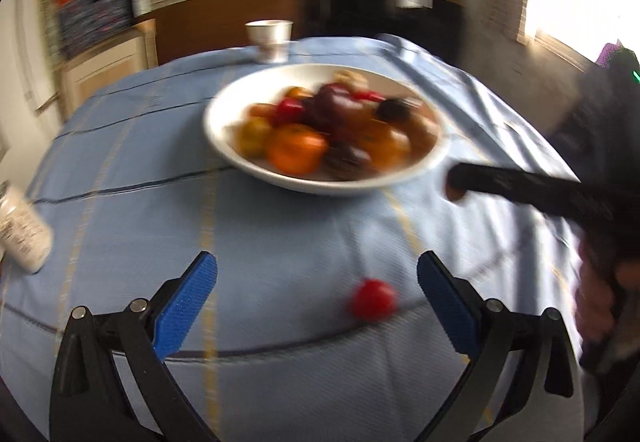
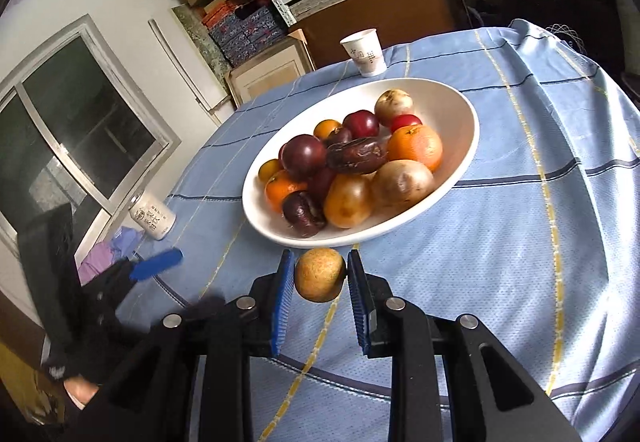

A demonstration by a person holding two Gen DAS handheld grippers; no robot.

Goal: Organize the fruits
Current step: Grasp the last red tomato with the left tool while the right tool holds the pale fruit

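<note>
We carry one brown fruit to the bowl.
Our right gripper (image 2: 318, 274) jaws clamp a brown fruit (image 2: 320, 274) at lower centre, beside the white bowl (image 2: 460, 162); next, lift over the rim. Left gripper (image 1: 316, 306) jaws gape near a red fruit (image 1: 373, 304) on the counter (image 1: 280, 242).

Print marks the paper cup (image 2: 365, 51) and the can (image 2: 153, 215), but none is legible.

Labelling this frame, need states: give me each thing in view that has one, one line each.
Left hand-held gripper: open, empty.
Right hand-held gripper: shut on round yellow-brown fruit, held just short of the bowl.
Wide white ceramic bowl: upright, heaped with fruit.
Small red round fruit: loose on the cloth.
White paper cup: upright.
White printed can: tilted or lying.
</note>
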